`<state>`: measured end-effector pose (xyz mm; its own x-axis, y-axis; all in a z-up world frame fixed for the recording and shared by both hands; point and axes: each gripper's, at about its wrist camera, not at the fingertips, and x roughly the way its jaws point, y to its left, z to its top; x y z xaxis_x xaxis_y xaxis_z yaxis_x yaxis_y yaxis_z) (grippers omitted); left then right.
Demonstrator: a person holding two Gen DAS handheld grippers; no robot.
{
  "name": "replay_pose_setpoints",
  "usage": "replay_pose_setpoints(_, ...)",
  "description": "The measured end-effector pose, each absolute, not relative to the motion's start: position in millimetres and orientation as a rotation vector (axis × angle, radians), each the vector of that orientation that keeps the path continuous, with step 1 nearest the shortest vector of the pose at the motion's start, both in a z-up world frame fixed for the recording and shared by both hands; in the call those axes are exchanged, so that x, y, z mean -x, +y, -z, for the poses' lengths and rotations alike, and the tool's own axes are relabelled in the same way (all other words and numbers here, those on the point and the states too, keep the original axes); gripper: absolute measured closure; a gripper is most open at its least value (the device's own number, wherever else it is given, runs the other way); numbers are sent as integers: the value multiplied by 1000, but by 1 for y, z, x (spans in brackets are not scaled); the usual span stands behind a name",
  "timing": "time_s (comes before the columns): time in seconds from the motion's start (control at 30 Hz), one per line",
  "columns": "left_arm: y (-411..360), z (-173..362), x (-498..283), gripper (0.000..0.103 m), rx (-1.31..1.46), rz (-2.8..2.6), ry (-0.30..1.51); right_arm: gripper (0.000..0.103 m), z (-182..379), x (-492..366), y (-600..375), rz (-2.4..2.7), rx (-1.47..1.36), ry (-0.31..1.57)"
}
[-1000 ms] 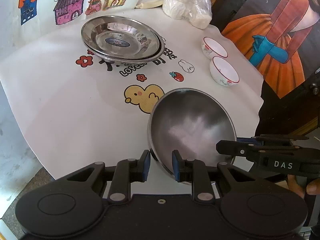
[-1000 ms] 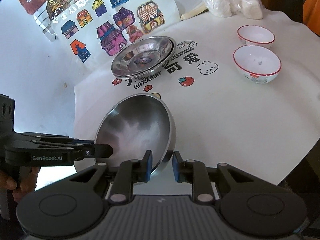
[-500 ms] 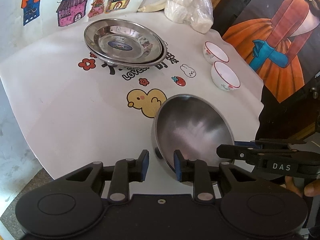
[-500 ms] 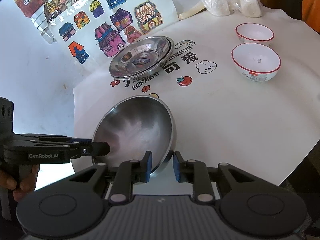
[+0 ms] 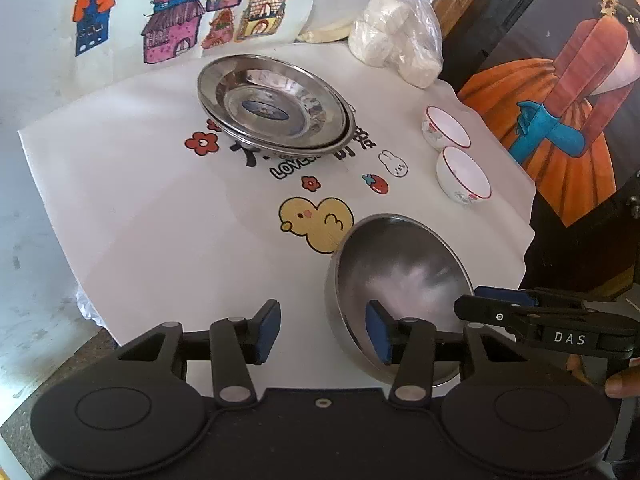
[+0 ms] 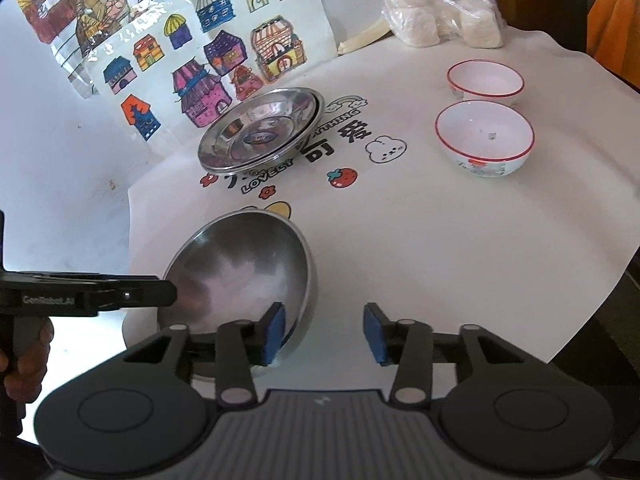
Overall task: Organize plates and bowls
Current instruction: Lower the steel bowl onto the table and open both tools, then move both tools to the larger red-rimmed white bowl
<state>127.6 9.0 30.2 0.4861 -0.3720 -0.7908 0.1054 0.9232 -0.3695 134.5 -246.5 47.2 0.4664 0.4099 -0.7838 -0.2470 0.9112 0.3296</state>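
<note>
A large steel bowl [image 5: 400, 276] [image 6: 240, 272] rests on the white tablecloth near the front edge. My left gripper [image 5: 323, 330] straddles its left rim, jaws opening, with one blue pad inside the bowl and one outside, neither pressing. My right gripper [image 6: 324, 332] straddles the opposite rim the same way, jaws opening. Stacked steel plates [image 5: 272, 108] [image 6: 260, 136] lie further back. Two white red-rimmed bowls [image 5: 464, 174] [image 6: 484, 136] sit side by side at the right.
A plastic bag of white rolls [image 5: 396, 48] [image 6: 440, 12] lies at the back. A sheet with drawn houses [image 5: 180, 20] leans behind the plates. A painted panel [image 5: 560, 120] stands right of the table. The tablecloth's front edge [image 5: 100, 320] is close.
Both grippers have spread their jaws and let go of the steel bowl's rim. The bowl, held tilted before, now sits on the cloth.
</note>
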Motion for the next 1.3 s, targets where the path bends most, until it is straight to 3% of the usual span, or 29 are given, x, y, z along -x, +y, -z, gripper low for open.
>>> replay_pose_setpoints(0.2,16,-39,-132,39,300,265,994,35,-50,-136,-255,-385,-182,981)
replay_pose_setpoints(0.27,16,-43,-135,29,298,251,978,26,-52,-137,-259,-377,-181,967)
replay_pose_setpoints(0.37,14,-46,-142,24,288,249,962,12,-54,-138,-265,-361,-182,942)
replay_pose_setpoints(0.57,10,-47,-163,8,329,225,943,2,-53,-141,-277,-330,-185,891)
replay_pose_setpoints(0.87,-21,-49,-194,1,300,245,930,0,-45,-152,-301,-240,-201,829)
replay_pose_setpoints(1.3,-105,-43,-261,1,229,324,969,0,-27,-171,-319,84,-127,558)
